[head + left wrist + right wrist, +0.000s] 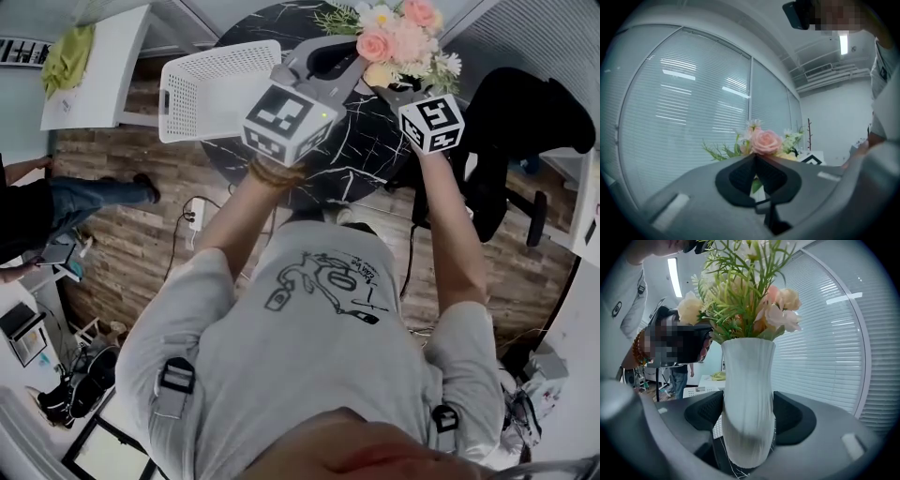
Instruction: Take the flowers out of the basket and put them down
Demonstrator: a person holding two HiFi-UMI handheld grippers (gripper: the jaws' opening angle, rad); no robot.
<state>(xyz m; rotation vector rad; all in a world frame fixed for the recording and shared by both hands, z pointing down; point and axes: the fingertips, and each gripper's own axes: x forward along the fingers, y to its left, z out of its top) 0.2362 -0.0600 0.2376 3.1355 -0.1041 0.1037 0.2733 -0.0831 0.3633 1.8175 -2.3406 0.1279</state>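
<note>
Black marble tabletop (370,155): flowers (398,37) are out of the basket (211,89). Right gripper (747,418) clamps their vase (747,380); left gripper (756,173) jaws are together. Setting down and release remain.

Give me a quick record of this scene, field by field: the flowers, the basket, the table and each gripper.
Flowers: pink and cream, standing in a white vase, outside the basket
Basket: white, perforated, at the table's left, nothing seen in it
Table: round, black marble
Right gripper: fingers closed on the vase
Left gripper: fingers together at the tips, pointing toward the flowers
Vase resting or lifted: cannot tell
</note>
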